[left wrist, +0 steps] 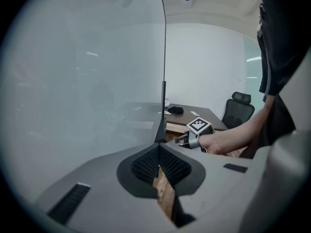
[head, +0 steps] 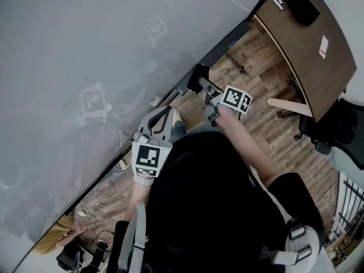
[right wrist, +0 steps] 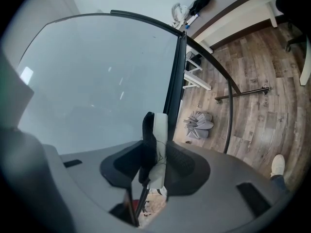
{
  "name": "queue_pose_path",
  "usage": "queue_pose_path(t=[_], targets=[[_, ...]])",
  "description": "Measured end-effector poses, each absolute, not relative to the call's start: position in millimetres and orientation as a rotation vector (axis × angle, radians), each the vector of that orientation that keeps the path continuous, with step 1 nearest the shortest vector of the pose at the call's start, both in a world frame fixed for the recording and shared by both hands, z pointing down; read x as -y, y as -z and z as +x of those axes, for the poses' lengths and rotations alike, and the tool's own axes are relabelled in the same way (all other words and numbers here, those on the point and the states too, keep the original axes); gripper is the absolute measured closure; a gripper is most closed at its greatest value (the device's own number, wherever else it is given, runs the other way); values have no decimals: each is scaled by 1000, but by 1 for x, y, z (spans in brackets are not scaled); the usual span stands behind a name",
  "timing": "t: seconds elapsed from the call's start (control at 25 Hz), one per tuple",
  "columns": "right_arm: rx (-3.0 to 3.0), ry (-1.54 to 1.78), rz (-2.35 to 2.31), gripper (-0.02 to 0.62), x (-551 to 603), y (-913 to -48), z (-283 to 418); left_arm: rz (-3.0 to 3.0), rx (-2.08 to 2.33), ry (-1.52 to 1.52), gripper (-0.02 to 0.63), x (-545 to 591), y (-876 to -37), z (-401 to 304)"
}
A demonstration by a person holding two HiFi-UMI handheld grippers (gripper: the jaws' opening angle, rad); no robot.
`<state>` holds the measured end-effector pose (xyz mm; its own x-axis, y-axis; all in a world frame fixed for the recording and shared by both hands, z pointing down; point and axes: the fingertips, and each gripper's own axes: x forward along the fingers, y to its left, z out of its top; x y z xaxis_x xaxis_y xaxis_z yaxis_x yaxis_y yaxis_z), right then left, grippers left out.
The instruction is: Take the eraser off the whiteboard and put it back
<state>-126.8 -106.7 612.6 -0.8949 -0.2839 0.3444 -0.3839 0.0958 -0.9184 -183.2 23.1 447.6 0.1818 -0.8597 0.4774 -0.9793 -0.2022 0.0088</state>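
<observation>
**Right gripper** (head: 207, 89), grey plastic with a square-marker cube. Its jaws are clamped on the eraser (head: 198, 74), a small block with a black felt face and a white back. In the right gripper view the eraser (right wrist: 156, 130) stands edge-on between the pads of the right gripper (right wrist: 153, 166), one pad on the felt and the other on the white back. Holding it across its thin dimension probably gives the firmest purchase and leaves its long edges free.

**Whiteboard** (head: 85, 38), a large pale grey glossy panel in a dark frame. The eraser is held in the air close to the dark framed edge, with the felt on the board's side. No view shows whether it touches the panel. It is in the grip and not resting on the board, so the taking-off half of the task looks done and the return is not yet made. Putting it back will likely call for bringing a flat face square to the surface before the jaws let go.

**Left gripper** (head: 165, 112), of the same make. In the left gripper view the pads of the left gripper (left wrist: 158, 161) meet with nothing between them. It sits near the person's body beside the board, apparently idle and clear of the working hand.

**Surroundings**: wood-plank floor (head: 256, 56), a curved brown wooden desk (head: 318, 38) and a black office chair (head: 341, 124), all well apart from the board.
</observation>
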Motion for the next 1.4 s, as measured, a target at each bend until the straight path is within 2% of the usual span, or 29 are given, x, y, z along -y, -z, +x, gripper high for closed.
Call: queue_pose_path(t=[0.36, 0.92, 1.4], targets=[[2235, -1978, 668, 440, 104, -616, -138, 2124, 1770, -527, 600, -27, -450, -190], [2224, -1929, 581, 365, 93, -620, -147, 2109, 1784, -523, 600, -30, -452, -189], [2230, -1890, 585, 360, 90, -623, -140, 2102, 1795, -519, 600, -34, -453, -185]])
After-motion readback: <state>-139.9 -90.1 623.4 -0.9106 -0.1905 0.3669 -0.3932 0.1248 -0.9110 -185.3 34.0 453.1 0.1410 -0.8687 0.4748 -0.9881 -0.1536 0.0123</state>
